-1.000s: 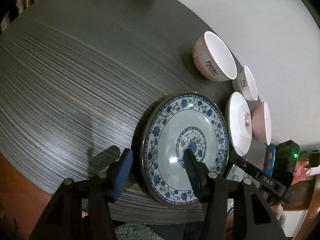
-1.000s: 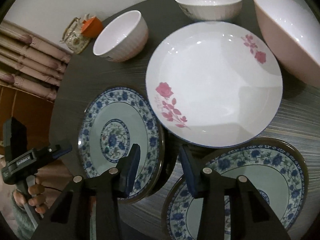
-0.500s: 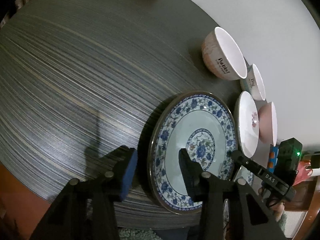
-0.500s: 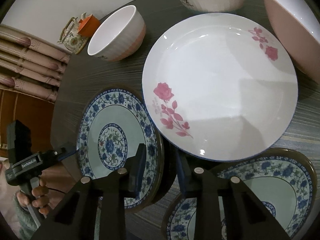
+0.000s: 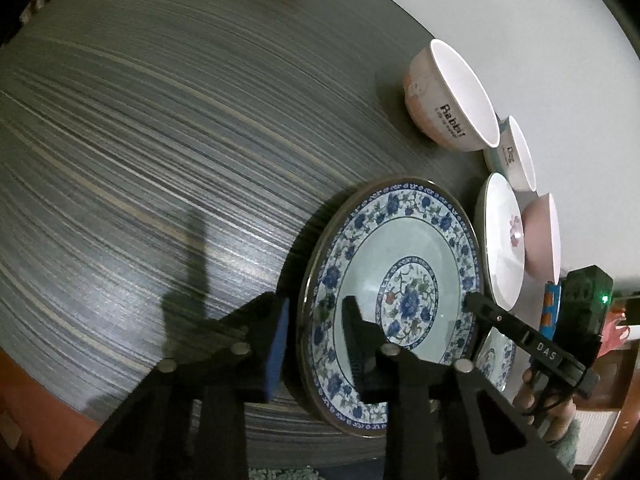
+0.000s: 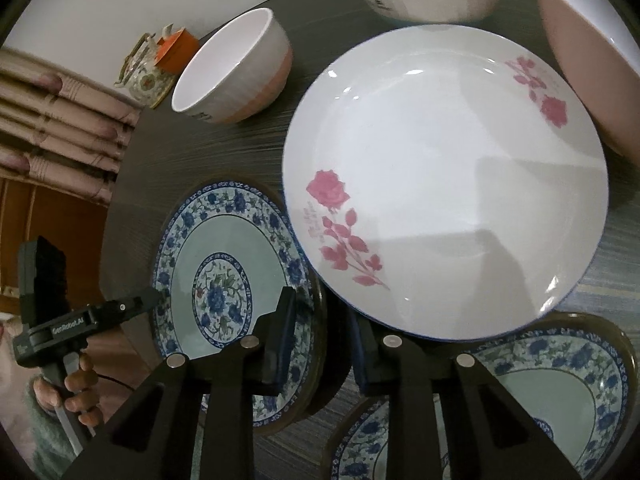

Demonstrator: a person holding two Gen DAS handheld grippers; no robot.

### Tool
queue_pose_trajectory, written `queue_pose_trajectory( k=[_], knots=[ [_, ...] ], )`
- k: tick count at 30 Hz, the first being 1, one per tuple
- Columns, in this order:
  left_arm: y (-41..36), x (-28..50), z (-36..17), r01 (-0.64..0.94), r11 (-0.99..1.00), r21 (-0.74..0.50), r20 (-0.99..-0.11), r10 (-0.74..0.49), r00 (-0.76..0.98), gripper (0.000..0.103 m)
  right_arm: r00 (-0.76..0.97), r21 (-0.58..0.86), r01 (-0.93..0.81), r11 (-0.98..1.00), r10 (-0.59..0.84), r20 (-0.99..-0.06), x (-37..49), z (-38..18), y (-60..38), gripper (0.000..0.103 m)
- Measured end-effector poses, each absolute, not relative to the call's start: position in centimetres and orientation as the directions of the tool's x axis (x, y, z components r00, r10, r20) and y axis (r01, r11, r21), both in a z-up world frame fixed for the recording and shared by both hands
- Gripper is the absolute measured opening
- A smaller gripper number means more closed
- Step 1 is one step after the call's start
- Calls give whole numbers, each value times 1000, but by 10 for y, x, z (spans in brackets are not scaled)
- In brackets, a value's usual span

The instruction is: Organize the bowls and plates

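Observation:
A blue floral plate (image 5: 404,280) lies near the front edge of the dark round table (image 5: 160,140); it also shows in the right wrist view (image 6: 224,280). My left gripper (image 5: 316,344) straddles its left rim, jaws narrowed on either side of the edge. My right gripper (image 6: 320,344) straddles the same plate's right rim, jaws close around it. A white rose plate (image 6: 440,176) lies beyond, a second blue floral plate (image 6: 540,400) at the lower right. A "Rabbit" bowl (image 5: 452,96), a "Dog" bowl (image 5: 516,156) and a pink bowl (image 5: 544,236) stand at the back.
A teapot (image 6: 146,76) and an orange box (image 6: 176,50) sit at the table's far edge. Striped cushions (image 6: 52,120) lie beyond the table on the left. The table's front edge runs just under the held plate.
Both grippers have closed in on the blue floral plate's opposite rims, jaws narrowing. The left gripper slid forward along the rim; the right moved forward between the plates.

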State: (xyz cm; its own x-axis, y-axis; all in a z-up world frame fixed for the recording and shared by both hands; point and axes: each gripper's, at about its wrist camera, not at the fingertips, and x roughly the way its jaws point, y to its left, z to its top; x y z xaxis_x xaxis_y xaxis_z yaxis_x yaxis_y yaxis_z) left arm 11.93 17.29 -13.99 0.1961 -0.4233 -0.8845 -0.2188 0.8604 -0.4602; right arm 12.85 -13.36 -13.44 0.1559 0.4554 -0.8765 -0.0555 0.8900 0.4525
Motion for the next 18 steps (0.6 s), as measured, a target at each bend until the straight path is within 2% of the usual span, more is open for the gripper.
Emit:
queue_pose_trajectory(
  k=[3,18],
  knots=[
    [170,120,-139,-200,883,-426,-900,-390,196,16,151,451,-69,890,457,-877,129,-133,-128,15],
    [182,118,-120,-164,917,-365,-916,-321,240,16,207,387,-124,914,405,-890,115,-117,-105,15]
  ],
)
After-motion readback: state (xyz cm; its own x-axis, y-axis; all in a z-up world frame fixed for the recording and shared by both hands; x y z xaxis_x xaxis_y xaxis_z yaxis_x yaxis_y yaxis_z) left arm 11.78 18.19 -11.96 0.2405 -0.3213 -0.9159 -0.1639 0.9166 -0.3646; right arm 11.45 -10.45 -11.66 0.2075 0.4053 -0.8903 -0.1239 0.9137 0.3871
